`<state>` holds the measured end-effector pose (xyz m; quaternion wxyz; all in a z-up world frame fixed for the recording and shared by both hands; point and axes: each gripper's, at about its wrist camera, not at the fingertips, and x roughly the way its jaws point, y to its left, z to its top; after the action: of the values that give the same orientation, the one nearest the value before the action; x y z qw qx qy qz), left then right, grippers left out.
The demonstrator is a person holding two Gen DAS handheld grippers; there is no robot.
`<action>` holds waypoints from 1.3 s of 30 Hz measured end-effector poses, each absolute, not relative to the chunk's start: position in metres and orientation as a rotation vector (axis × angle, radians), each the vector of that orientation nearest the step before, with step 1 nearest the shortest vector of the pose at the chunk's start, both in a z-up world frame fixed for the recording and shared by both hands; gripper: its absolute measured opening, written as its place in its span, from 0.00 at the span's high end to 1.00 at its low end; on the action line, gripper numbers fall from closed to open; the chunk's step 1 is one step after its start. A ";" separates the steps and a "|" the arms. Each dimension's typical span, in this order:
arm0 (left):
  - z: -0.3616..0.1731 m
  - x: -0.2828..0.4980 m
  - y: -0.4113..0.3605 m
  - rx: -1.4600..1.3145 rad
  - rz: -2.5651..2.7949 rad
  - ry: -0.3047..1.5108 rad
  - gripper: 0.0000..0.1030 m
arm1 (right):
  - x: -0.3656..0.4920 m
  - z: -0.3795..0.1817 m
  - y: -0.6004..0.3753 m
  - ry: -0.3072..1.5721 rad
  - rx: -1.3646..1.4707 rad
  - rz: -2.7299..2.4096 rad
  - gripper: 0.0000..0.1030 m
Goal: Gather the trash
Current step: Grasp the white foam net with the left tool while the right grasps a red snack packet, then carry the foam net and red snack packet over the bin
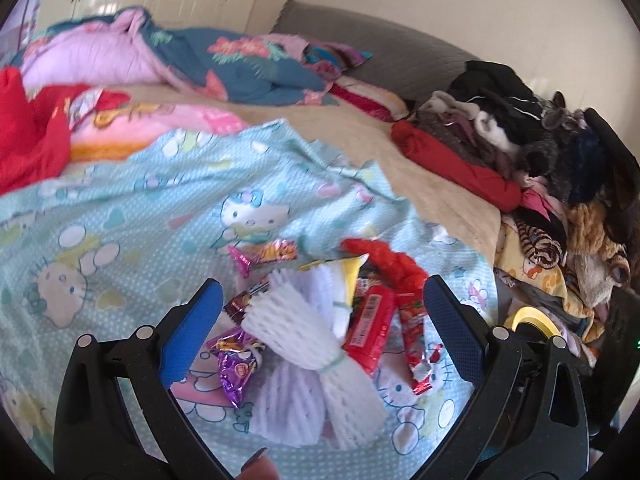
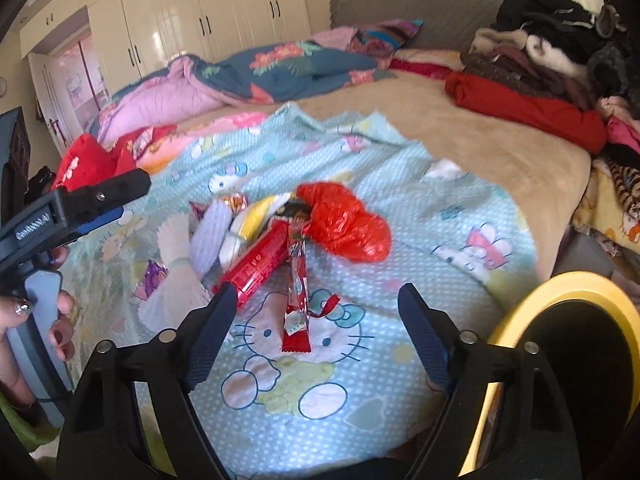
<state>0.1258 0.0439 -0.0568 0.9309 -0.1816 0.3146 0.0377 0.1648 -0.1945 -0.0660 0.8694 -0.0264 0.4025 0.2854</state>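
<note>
I am bringing both grippers in over the litter pile on the bed, and I am using the white foam fruit net [image 1: 316, 344] as my landmark. The left gripper [image 1: 324, 320] is hanging right above that net with its jaws spread wide and nothing between the pads. The right gripper [image 2: 318, 330] is also standing apart and empty, with the long red stick wrapper [image 2: 297, 300] lying between its jaws, on the side of the net nearer the bin. No earlier view is in front of me, so I am judging only this instant.

The trash is sitting on the pale blue cartoon blanket [image 1: 140, 208]. Around the net I am counting one red plastic bag [image 2: 344, 224] beyond it, one flat red packet [image 1: 368, 328] touching it, one yellow wrapper [image 2: 256, 216] tucked against it, one purple foil wrapper [image 1: 234, 364] on its far side from the bin, and at least two smaller candy wrappers past it. One yellow-rimmed bin [image 2: 560, 292] is waiting beside the bed.

What I am worrying about: the blanket is soft and wrinkled, so a pad could pinch cloth along with a wrapper and drag the whole pile. The foils are thin and slick and may slip out. Both grippers are working close together, so they could knock each other.
</note>
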 end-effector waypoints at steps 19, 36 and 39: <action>-0.098 0.140 0.054 -0.492 0.022 0.802 0.34 | 0.191 -0.115 -0.156 1.043 -0.087 0.620 0.71; -0.094 0.143 0.047 -0.475 0.034 0.829 0.78 | 0.168 -0.063 -0.200 0.885 -0.004 0.669 0.81; -0.086 0.138 0.042 -0.466 0.030 0.806 0.81 | 0.165 -0.051 -0.212 0.842 0.003 0.665 0.81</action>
<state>0.1384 0.0422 -0.0862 0.8934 -0.2246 0.3888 0.0146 0.1652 -0.2119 -0.0515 0.8595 0.0016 0.4011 0.3169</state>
